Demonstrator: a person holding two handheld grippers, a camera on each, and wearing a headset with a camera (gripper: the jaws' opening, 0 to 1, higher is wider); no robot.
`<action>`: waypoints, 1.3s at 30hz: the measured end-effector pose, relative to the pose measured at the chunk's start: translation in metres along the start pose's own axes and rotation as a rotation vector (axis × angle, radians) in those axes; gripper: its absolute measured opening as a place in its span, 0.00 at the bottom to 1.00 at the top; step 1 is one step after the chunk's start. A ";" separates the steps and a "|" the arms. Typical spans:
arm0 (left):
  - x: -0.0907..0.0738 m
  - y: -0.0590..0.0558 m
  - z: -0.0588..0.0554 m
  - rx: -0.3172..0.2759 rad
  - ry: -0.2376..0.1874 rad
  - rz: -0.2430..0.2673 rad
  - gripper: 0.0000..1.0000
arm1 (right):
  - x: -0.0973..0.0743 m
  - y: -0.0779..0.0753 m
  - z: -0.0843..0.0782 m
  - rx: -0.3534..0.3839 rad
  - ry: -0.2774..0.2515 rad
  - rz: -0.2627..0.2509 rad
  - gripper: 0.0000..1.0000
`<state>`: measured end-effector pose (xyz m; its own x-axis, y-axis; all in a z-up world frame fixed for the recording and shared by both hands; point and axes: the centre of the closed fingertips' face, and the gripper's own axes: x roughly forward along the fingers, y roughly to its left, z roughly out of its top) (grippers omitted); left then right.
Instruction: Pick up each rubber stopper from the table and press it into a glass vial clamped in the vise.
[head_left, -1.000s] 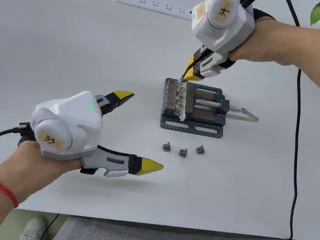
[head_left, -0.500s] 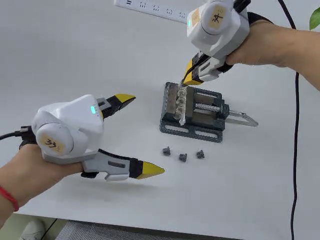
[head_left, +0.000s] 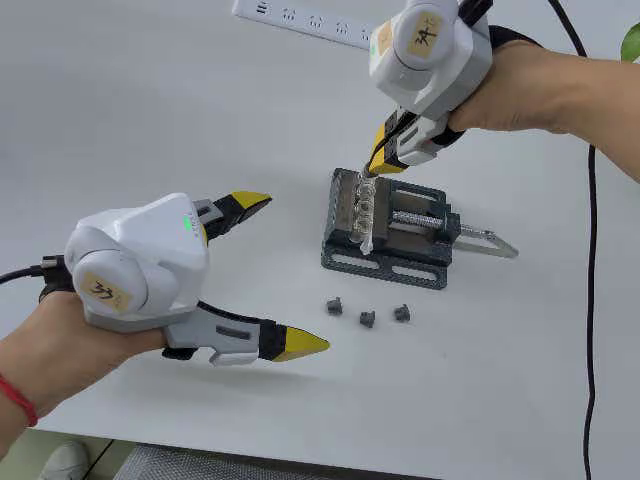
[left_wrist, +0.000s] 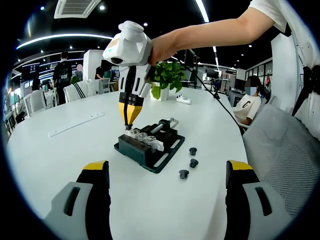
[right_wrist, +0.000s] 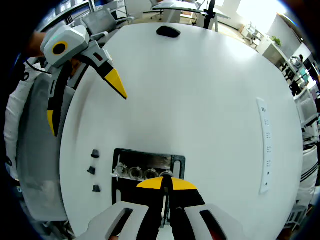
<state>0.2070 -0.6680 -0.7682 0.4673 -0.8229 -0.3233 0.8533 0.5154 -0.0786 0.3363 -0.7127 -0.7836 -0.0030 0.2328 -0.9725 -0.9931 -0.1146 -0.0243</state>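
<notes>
A dark vise (head_left: 398, 240) (left_wrist: 150, 146) (right_wrist: 120, 187) on the white table clamps a row of glass vials (head_left: 364, 212) (left_wrist: 141, 136) (right_wrist: 135, 173). My right gripper (head_left: 374, 166) (left_wrist: 128, 116) (right_wrist: 166, 183) points down, shut, with its yellow tips on the vial at the far end of the row; I cannot see whether anything is pinched between them. Three grey rubber stoppers (head_left: 367, 318) (left_wrist: 193, 162) (right_wrist: 91, 170) lie in a line in front of the vise. My left gripper (head_left: 283, 272) (left_wrist: 167, 172) hovers open and empty, well to the left of the vise.
A white power strip (head_left: 300, 20) (right_wrist: 265, 145) lies along the far side of the table. A black cable (head_left: 592, 250) trails down the right side. The table's near edge (head_left: 300, 455) runs below my left gripper. A potted plant (left_wrist: 167, 75) stands beyond the vise.
Both grippers stay almost where they were. The right gripper's tips remain on the end vial. The head view has shifted slightly.
</notes>
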 end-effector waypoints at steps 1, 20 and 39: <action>0.000 0.000 0.000 0.001 -0.001 0.000 0.97 | 0.000 0.001 0.000 0.005 0.000 0.001 0.00; 0.000 0.000 0.001 -0.002 -0.004 0.008 0.97 | 0.002 0.009 -0.001 -0.013 0.032 -0.003 0.00; -0.003 0.000 0.001 -0.002 -0.005 0.012 0.96 | 0.000 0.005 0.000 0.054 -0.043 -0.031 0.00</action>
<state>0.2065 -0.6658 -0.7660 0.4782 -0.8180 -0.3195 0.8474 0.5254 -0.0768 0.3310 -0.7131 -0.7842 0.0242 0.2769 -0.9606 -0.9976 -0.0551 -0.0410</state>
